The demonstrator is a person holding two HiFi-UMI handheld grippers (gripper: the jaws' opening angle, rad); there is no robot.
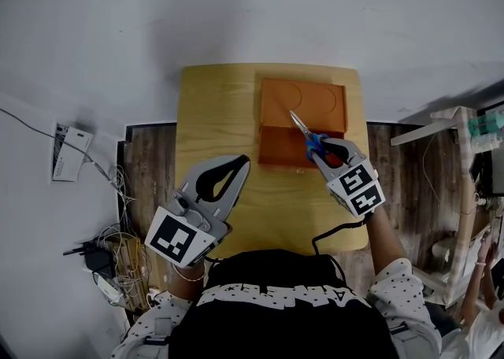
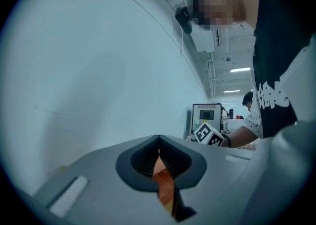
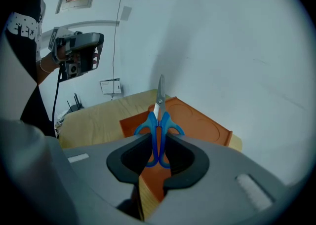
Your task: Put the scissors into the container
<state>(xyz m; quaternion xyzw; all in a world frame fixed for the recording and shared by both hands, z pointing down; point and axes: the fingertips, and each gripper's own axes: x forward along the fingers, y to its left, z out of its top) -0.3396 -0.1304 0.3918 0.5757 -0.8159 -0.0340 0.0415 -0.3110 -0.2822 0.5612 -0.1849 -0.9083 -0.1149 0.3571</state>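
Observation:
The blue-handled scissors are clamped by their handles in my right gripper, which is shut on them. Their blades point up and away, over the orange container at the back right of the wooden table. In the right gripper view the scissors stand between the jaws, with the container just beyond. My left gripper hovers over the table's front left, jaws together and empty. In the left gripper view the left gripper shows only a sliver of the orange container through its closed jaws.
The small wooden table stands against a pale wall. Left of it on the floor lie cables and a power strip. A white rack stands to the right. The right gripper's marker cube shows in the left gripper view.

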